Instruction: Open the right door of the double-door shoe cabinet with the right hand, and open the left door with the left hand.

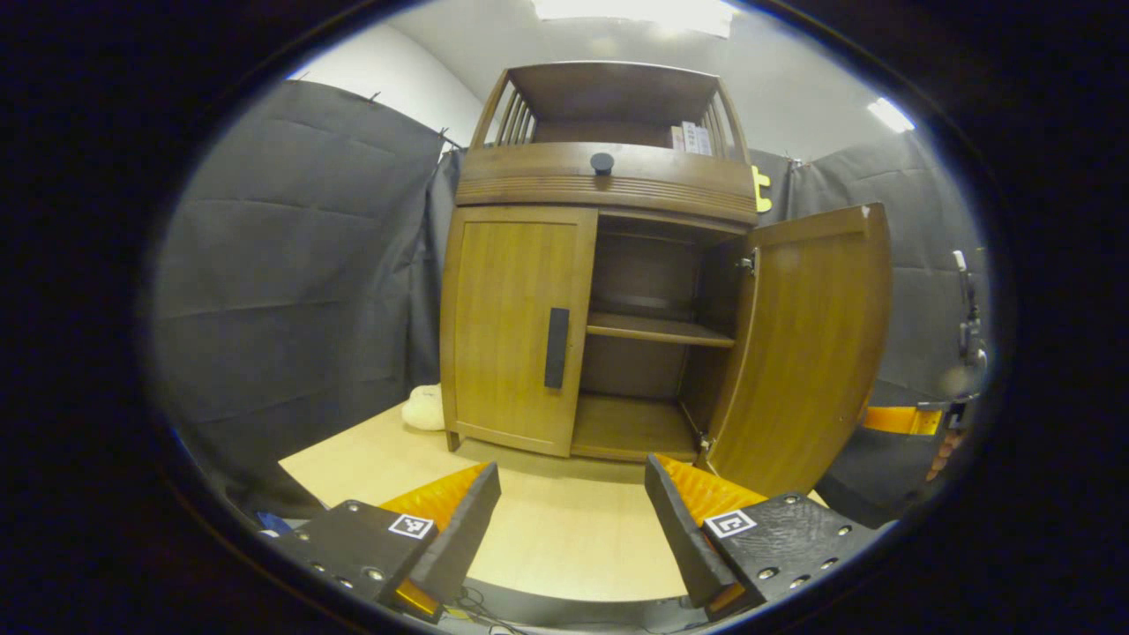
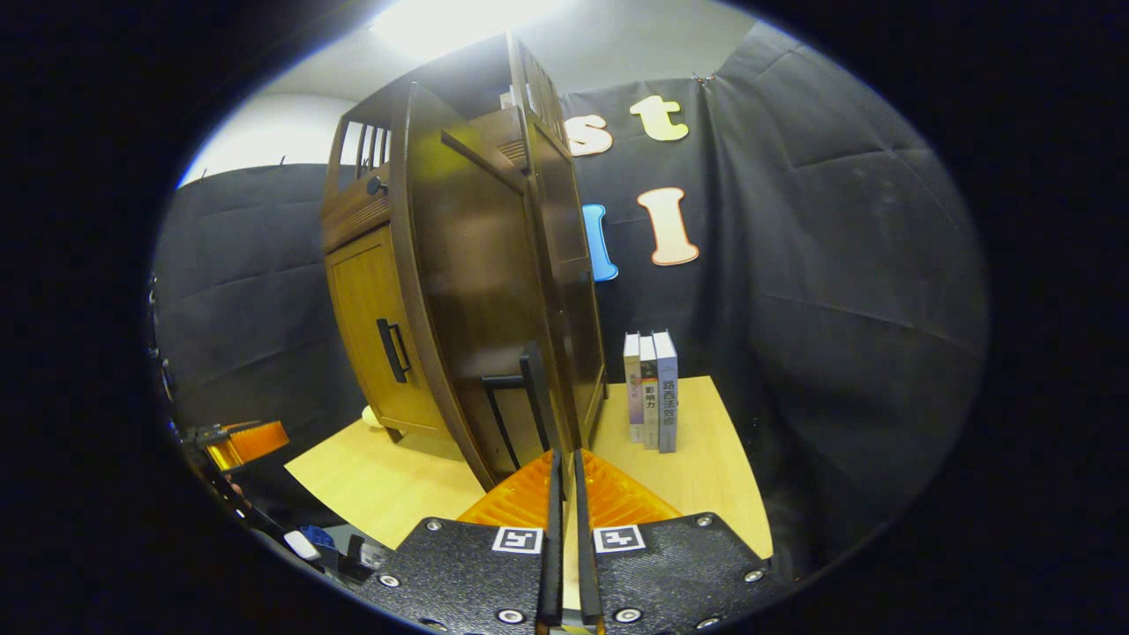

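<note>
Facing the shoe cabinet at the surface's far edge, left tool hangs spread wide and empty. Right door stands swung out; left door is closed, its vertical black handle dead ahead, slightly left, on the door's inner edge. Right tool is pinched nearly together, holding nothing, just beside the open door's handle. Left hand's job next, I judge.
</note>
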The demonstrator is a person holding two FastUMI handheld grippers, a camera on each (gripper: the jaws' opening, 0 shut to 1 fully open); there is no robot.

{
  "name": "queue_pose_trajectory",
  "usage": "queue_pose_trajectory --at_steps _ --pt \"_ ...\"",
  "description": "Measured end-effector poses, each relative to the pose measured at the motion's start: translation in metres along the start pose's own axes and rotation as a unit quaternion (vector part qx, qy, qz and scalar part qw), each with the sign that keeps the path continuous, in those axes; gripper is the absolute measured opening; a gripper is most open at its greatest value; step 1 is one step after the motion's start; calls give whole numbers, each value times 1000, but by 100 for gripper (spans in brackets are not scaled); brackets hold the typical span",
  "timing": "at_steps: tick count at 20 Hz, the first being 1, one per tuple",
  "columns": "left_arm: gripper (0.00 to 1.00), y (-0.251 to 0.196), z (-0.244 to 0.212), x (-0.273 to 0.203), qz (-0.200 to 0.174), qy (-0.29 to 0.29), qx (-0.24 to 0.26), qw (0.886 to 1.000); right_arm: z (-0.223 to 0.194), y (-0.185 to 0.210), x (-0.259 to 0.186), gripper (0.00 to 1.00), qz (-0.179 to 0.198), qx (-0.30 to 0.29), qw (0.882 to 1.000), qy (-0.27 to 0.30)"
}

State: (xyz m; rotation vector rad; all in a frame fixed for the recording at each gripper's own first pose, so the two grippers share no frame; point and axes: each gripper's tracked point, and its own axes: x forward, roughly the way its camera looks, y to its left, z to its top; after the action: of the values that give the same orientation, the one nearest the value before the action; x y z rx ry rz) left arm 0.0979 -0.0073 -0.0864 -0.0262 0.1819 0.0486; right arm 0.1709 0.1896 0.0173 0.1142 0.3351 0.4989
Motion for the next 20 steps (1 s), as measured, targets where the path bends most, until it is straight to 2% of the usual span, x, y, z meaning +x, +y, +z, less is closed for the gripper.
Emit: queue_pose_trajectory --at_steps 2,3,4,7,10,12,20 --pt "99 2 2 7 1 -3 -1 1000 3 -5 -13 3 -18 -22 1000 -6" --pt "99 3 3 9 2 -6 -2 1000 7 -4 -20 7 -25 -32 999 -12" --pt "99 4 6 14 3 -9 -4 1000 13 -2 -22 6 -32 -40 998 -19" --pt "99 6 10 29 3 -12 -6 1000 25 14 -33 42 -45 -59 996 -47" --pt "99 6 14 45 -8 -12 -1 1000 13 31 -31 80 -44 -45 997 -35" --pt "99 5 20 58 -18 -14 8 1000 9 39 -31 93 -62 -26 997 -27" --pt "99 -1 24 106 -77 -14 10 997 2 79 -34 93 -157 7 987 -13"
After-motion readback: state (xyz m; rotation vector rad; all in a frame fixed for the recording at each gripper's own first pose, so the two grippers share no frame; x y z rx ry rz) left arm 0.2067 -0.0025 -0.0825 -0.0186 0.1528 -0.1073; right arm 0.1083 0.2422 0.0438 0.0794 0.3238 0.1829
